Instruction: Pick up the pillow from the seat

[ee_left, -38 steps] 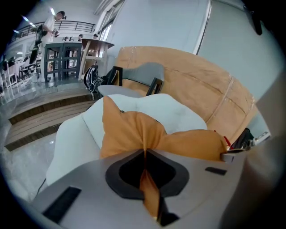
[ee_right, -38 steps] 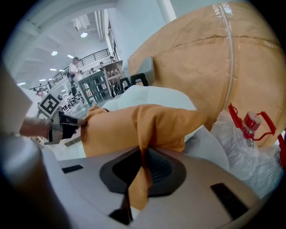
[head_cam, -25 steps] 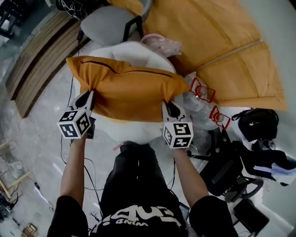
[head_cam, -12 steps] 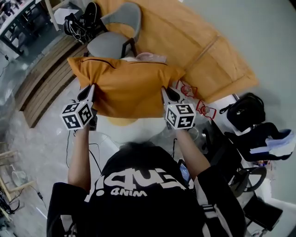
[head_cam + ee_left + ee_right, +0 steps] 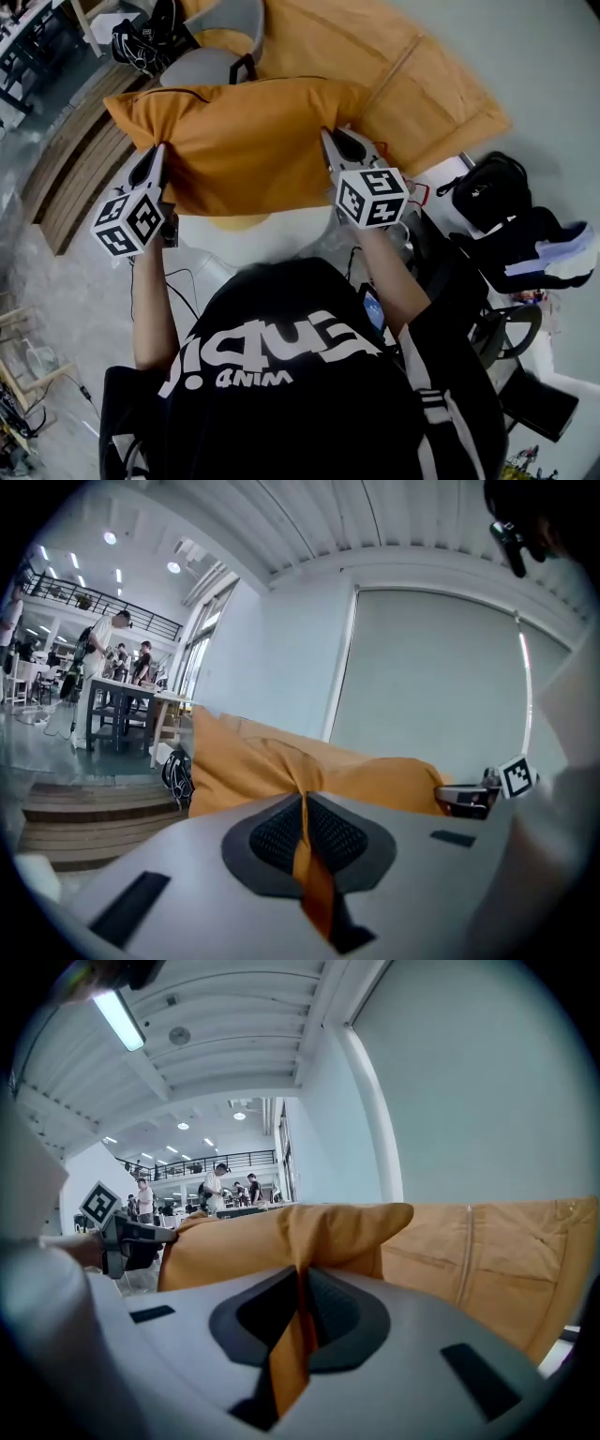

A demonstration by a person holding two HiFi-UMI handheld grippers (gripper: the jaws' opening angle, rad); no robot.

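An orange pillow (image 5: 239,141) with a dark zip line hangs in the air between the two grippers, above a white seat (image 5: 246,239). My left gripper (image 5: 161,155) is shut on the pillow's left edge, and orange cloth (image 5: 305,841) is pinched between its dark pads. My right gripper (image 5: 330,142) is shut on the pillow's right edge, with a fold of the fabric (image 5: 295,1326) squeezed between its pads. In the right gripper view the pillow (image 5: 281,1237) bulges beyond the jaws, and the left gripper (image 5: 127,1232) shows at the left.
A large orange cushion (image 5: 412,75) lies on the floor behind. A grey chair (image 5: 220,47) stands at the back, with wooden steps (image 5: 66,173) to the left. Black bags (image 5: 492,192) and a shoe (image 5: 553,258) crowd the right side. People stand at tables (image 5: 112,682) far off.
The pillow has been lifted higher off the white seat, and both grippers have risen and spread slightly apart. The person's head and torso have come further into the head view.
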